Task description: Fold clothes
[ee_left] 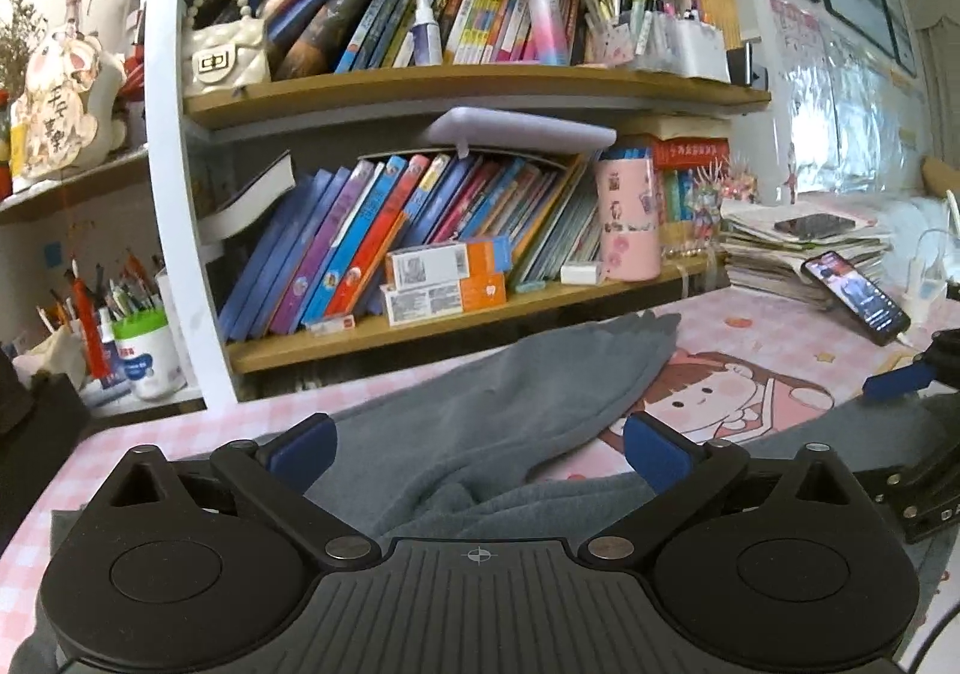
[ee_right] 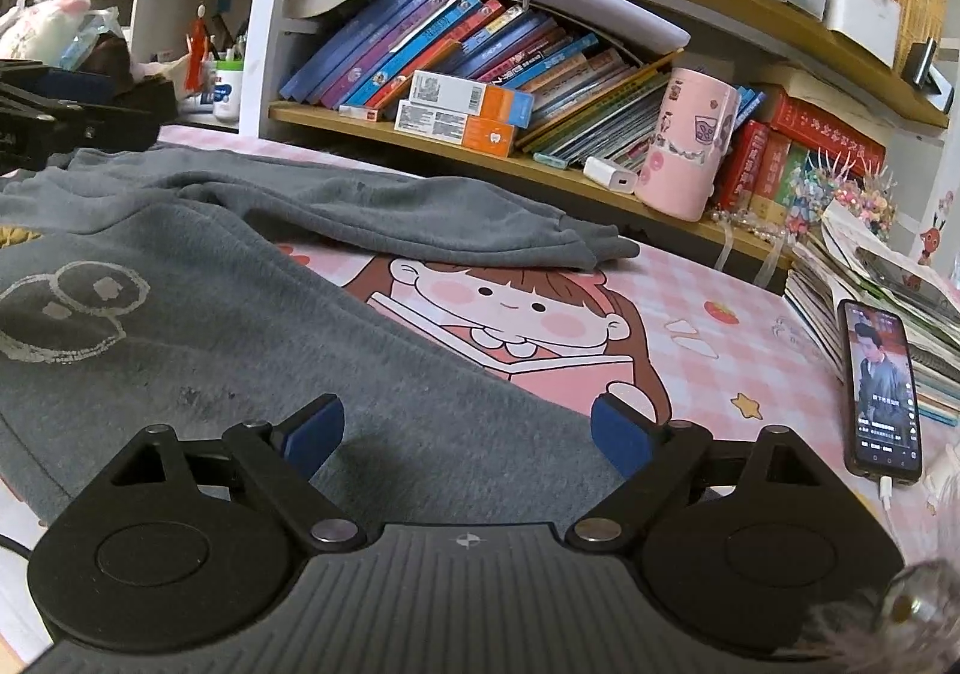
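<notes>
Partly hidden and cropped
The grey sweatshirt runs past the left edge, each hand-held gripper's housing covers its near hem; book spines too blurred to read.

Perhaps "中" on cream handbag clasp.

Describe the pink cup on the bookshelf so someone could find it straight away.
Start at the lower shelf of the bookcase behind the desk. Past the leaning books, toward the phone, stands the pink cup. It is the only upright pink cylinder there, covered in stickers.
</notes>
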